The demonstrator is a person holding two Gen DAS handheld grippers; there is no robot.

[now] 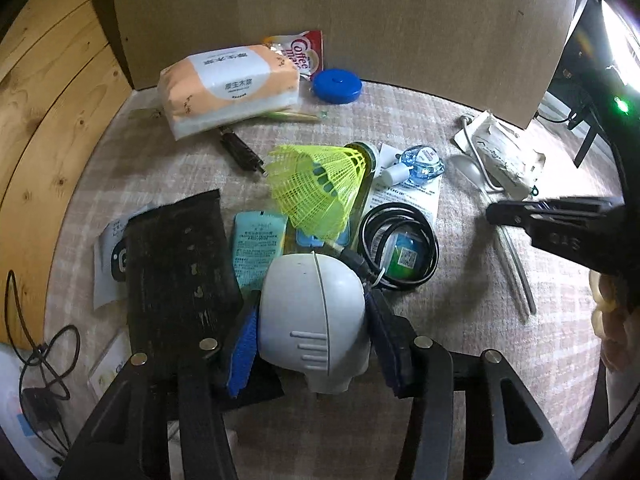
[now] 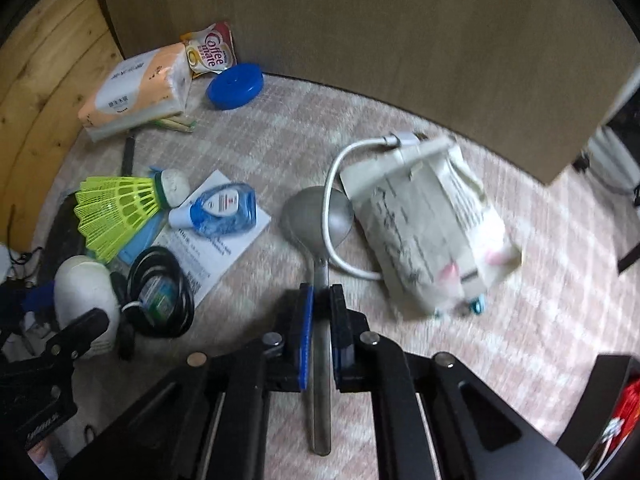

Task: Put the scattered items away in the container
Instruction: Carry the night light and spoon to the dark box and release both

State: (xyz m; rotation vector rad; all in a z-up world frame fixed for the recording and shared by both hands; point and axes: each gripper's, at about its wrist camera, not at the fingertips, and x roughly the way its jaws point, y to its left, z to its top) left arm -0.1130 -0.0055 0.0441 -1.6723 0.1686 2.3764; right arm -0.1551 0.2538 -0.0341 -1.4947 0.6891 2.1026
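My left gripper [image 1: 312, 320] is shut on a white rounded plastic device [image 1: 312, 312], low over the checked tablecloth; it also shows in the right wrist view [image 2: 86, 296]. My right gripper [image 2: 320, 320] is closed around the handle of a metal spoon [image 2: 318, 220] that lies on the cloth. Scattered around are a yellow shuttlecock [image 1: 320, 184], a coiled black cable [image 1: 396, 248], a small blue bottle [image 2: 222, 210], a tissue pack [image 1: 228, 88] and a blue lid [image 1: 336, 85]. No container is clearly in view.
A black pouch [image 1: 176, 264] lies left of the white device. A white pouch with a white cable [image 2: 432, 232] lies right of the spoon. A cardboard panel [image 2: 380, 32] stands behind. A wooden board [image 1: 44, 92] borders the left.
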